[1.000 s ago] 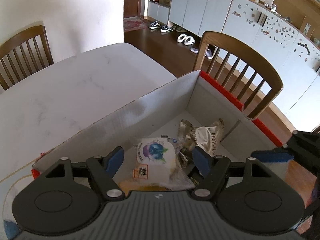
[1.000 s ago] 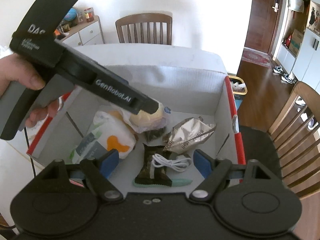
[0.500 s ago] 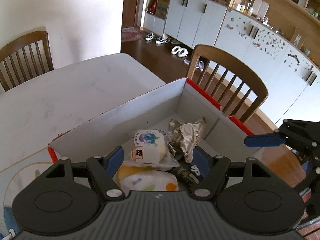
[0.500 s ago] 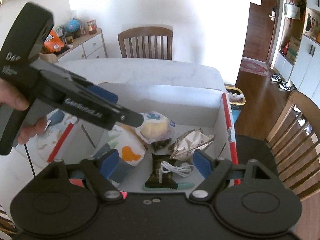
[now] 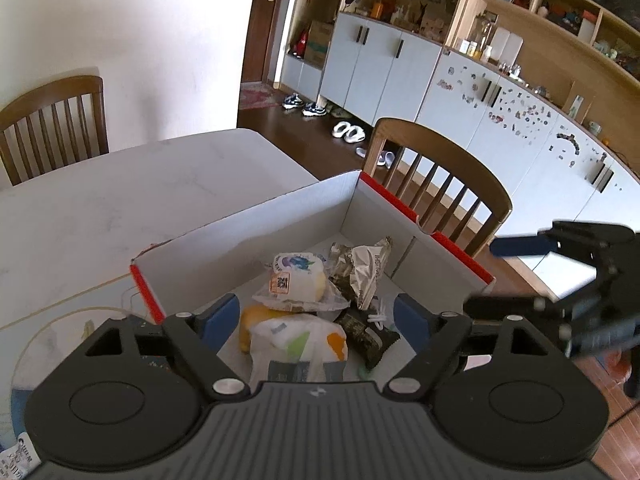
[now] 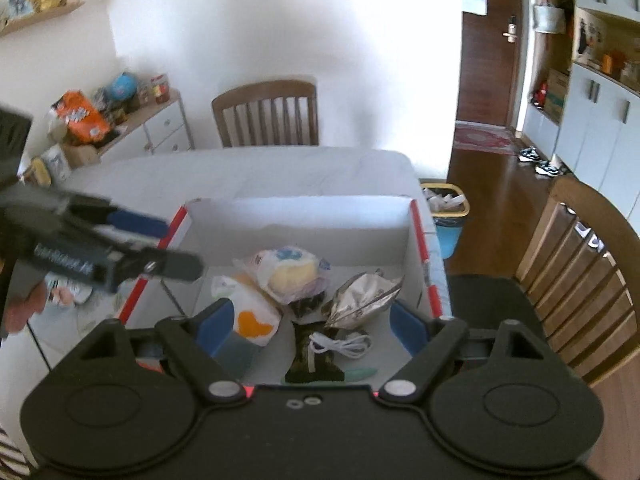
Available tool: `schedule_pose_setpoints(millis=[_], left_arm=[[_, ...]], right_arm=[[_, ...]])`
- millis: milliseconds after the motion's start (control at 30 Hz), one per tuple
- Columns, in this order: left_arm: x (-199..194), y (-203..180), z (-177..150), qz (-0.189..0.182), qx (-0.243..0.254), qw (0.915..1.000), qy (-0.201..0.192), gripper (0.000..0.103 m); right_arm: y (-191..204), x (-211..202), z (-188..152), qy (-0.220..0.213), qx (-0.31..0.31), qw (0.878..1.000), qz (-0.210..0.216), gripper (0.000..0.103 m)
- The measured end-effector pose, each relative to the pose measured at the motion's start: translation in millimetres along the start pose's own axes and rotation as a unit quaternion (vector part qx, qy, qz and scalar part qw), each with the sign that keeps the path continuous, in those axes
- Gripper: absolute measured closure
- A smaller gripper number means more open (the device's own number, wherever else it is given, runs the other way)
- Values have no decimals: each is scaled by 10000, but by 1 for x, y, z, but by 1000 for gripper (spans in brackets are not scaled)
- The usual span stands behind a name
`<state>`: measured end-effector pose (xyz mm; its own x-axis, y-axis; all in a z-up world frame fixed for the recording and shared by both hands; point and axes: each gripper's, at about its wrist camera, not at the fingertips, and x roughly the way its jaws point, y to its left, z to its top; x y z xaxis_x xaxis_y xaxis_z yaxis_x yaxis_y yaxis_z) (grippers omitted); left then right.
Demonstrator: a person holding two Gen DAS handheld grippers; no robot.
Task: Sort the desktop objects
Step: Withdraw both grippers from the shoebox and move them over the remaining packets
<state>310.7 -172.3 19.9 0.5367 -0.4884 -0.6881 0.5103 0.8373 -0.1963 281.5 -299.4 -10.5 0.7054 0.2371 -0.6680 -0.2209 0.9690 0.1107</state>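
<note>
Left gripper (image 5: 316,316): I held it above the near-left part of the box; its jaws were opening, nothing pressed between the blue pads, the snacks well below them.
Right gripper (image 6: 312,322): I held it over the near edge of the box; its jaws were also opening, and it gripped nothing.
Box (image 6: 296,216): white cardboard with red edges, open on top, standing on the white table (image 5: 120,200) near its right edge.
Bun (image 5: 298,276): a wrapped bun with a blueberry label lay in the middle of the box, resting on the other packets.
Packet (image 5: 304,340): white with orange and green marks, nearest my left gripper, partly under the bun.
Foil bag (image 6: 362,300): crumpled silver bag, on the right side of the box, touching the bun's wrapper.
Dark bar (image 6: 314,360): dark wrapped bar at the near side, a coiled white cable (image 6: 340,346) lying on it.
Chairs: one wooden chair (image 6: 266,114) at the far side of the table, another (image 5: 440,188) just beyond the box on the right.
</note>
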Motion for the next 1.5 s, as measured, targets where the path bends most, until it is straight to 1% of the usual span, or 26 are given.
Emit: schedule_pose_setpoints(millis=[67,167,233,333,400,500,567,767,900,1233,1500], left_arm=[[-7,3,-5,-26,-15,10000,-44,18],[-16,8,-13,-17,-5,10000,-98,11],[-24,12,-17,-17,2,9999,-149,6],[-38,18,-23,-10,40,9997,-240,3],[-48,22,-27,113,69,9994,-329,0],[-61,31,-34,281,162,9984,-453,0],[-70,40,-40,330,117,9982,-482,0],[-94,71,-56,507,-31,9973,-531,0],[-106,93,-65,585,-144,9968,-518,0],[-134,144,-87,818,-395,9945,-530,0],[-151,195,-103,1221,-635,9891,-522,0]], right_arm=[[0,-2,2,-59,57,9999,-93,16],[4,-3,5,-110,164,9996,-188,16],[12,-2,7,-145,166,9996,-192,16],[26,-1,7,-157,90,9997,-188,15],[36,1,8,-181,47,9997,-170,15],[51,-1,8,-345,94,9993,-146,14],[60,-2,9,-424,141,9989,-140,14],[103,-1,13,-602,-128,9980,-169,14],[127,6,13,-579,-289,9978,-127,14],[175,20,13,-535,-363,9979,26,14],[222,42,9,-450,-601,9969,234,14]])
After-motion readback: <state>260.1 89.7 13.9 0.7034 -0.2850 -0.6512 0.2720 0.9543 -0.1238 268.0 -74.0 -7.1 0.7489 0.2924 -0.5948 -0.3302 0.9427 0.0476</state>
